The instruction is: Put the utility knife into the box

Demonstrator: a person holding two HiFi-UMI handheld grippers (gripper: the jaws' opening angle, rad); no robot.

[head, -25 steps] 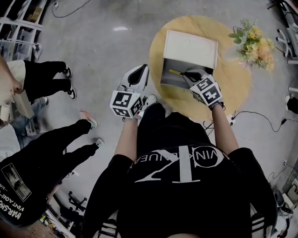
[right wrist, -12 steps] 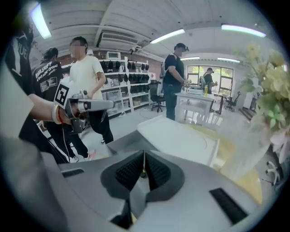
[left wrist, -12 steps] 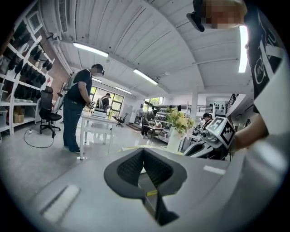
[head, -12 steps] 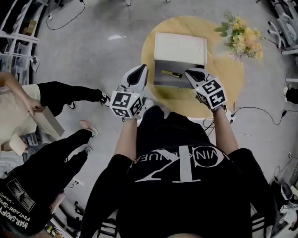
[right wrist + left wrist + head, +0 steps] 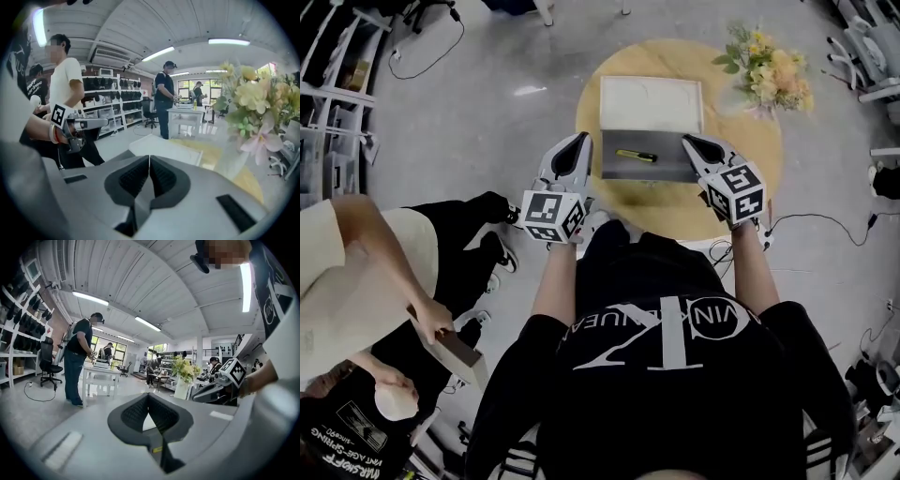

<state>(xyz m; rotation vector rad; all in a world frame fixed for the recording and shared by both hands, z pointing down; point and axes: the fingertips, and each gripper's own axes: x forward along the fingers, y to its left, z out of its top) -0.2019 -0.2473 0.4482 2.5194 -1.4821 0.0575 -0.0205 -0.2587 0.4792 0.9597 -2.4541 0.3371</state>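
Head view: utility knife point(image 5: 636, 155) lies flat inside the open box point(image 5: 664, 170), lid folded back, so the placing looks done. Its long axis runs left-right, slightly tilted, yellow end left, dark end right. Left gripper point(image 5: 580, 141) and right gripper point(image 5: 690, 142) flank the box, jaws pressed together on nothing, probably just held clear.

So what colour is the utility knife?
The utility knife is yellow and black; clearest in the head view.

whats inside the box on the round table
A utility knife lies on the dark floor of the open box. Nothing else shows inside, though the right gripper covers the box's right edge.
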